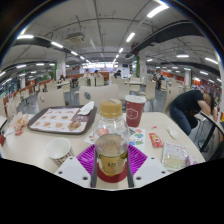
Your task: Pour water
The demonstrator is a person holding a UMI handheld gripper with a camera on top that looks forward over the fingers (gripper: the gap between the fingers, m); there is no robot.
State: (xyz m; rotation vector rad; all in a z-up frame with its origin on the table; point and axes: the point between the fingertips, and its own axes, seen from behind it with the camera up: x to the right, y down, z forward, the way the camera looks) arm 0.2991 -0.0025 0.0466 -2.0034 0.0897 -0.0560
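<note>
Standing between the gripper's [111,172] two fingers is a clear bottle [111,143] with a white cap and amber liquid in its lower part; the purple pads [87,158] lie against both of its sides, so the jaws are closed on it, near the front edge of a pale table [30,147]. Beyond it stands a red cup [135,108], a glass [176,155] sits to the right, a small paper cup [59,150] to the left, a tray [60,121] of food farther left, and a seated person [192,104] is at the right.
</note>
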